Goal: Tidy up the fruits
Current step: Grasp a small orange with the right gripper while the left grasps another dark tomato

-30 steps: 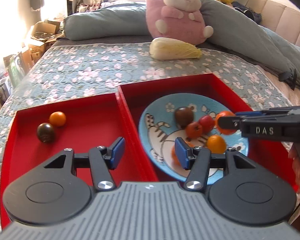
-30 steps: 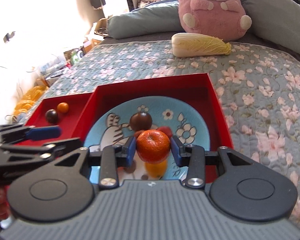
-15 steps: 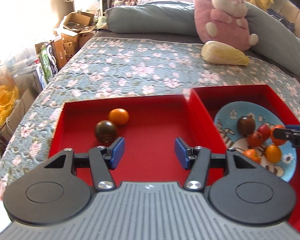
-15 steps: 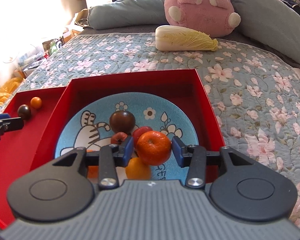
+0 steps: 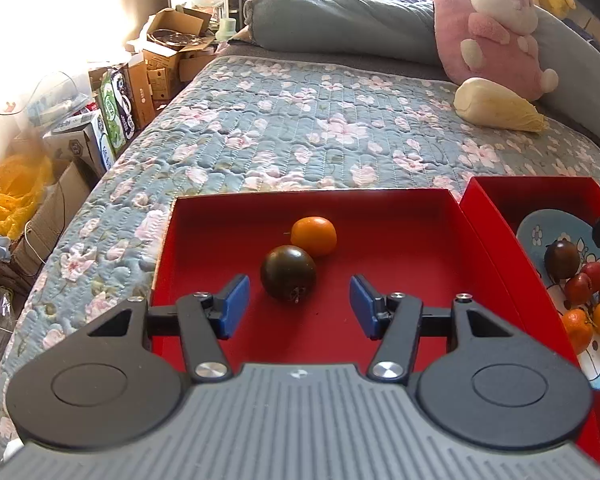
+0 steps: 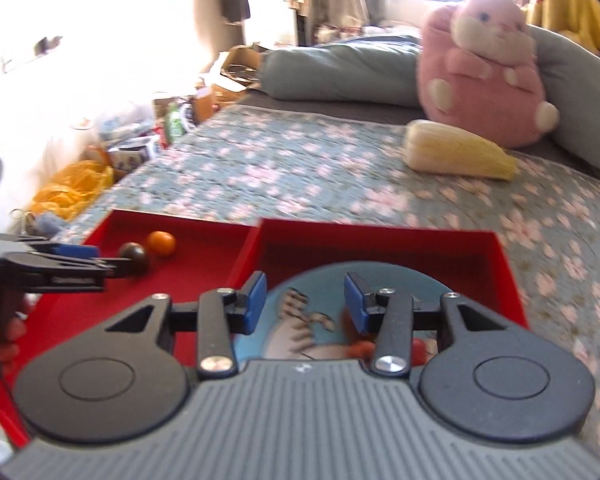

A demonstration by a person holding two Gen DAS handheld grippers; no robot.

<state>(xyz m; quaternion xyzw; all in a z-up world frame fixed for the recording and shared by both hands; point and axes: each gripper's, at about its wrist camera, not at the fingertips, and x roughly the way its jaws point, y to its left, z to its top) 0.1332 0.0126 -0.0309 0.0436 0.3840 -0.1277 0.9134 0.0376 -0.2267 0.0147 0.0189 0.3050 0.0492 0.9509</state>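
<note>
counting left red tray [image 5: 204, 240]: 1 dark tomato [image 5: 288, 273] | 1 orange [image 5: 313, 236] | left tool [image 5: 299, 305] spread

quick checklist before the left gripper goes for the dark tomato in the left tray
1. Left gripper open: ok.
2. Dark tomato ahead of the open fingers, a little left of centre: ok.
3. Orange fruit touches the tomato behind; may get nudged: not ok.
4. Left tray floor bare around the tomato: ok.
5. Right gripper open, empty, over the plate, away from the left tray: ok.
6. Plate fruit settled: cannot tell, right view blurred.
</note>
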